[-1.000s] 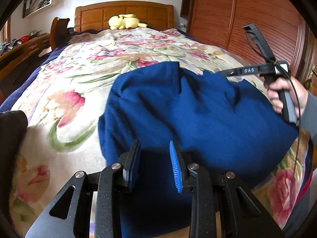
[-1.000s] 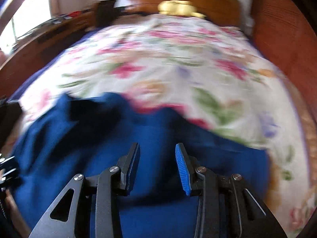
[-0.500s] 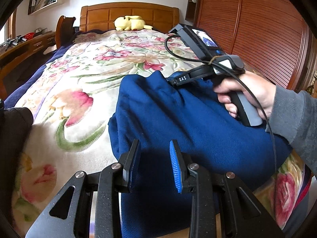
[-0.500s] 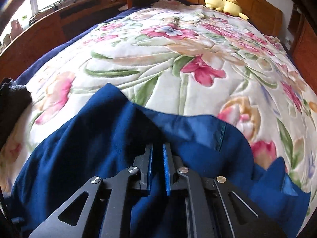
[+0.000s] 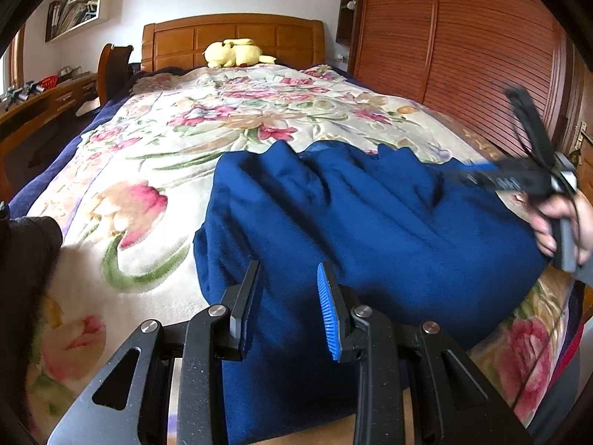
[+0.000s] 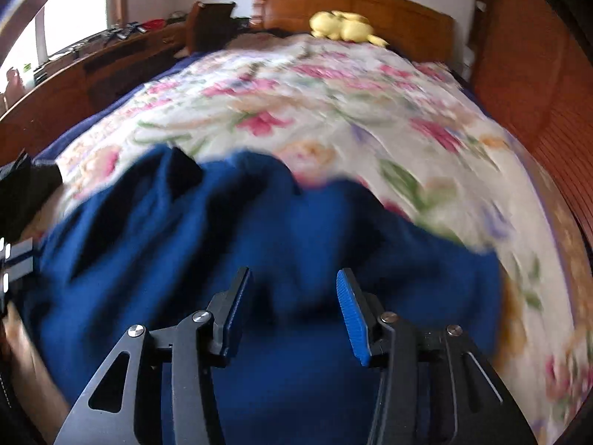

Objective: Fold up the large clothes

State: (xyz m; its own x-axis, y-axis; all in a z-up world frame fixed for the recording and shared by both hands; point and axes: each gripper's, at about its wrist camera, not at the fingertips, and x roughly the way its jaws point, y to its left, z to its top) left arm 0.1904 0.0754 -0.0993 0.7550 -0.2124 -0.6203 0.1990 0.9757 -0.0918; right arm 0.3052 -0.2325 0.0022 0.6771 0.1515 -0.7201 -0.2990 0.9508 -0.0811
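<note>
We are hovering the left gripper (image 5: 285,309) and right gripper (image 6: 294,309), jaws wide and empty, over the garment (image 5: 370,230) lying rumpled, partly folded on the bed (image 5: 155,170).

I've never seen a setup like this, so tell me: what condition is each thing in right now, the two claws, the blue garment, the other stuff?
left gripper: open, empty
right gripper: open, empty
blue garment: bunched, wrinkled, on the bed
floral bedspread: spread flat
yellow plush toy: lying by the headboard
</note>
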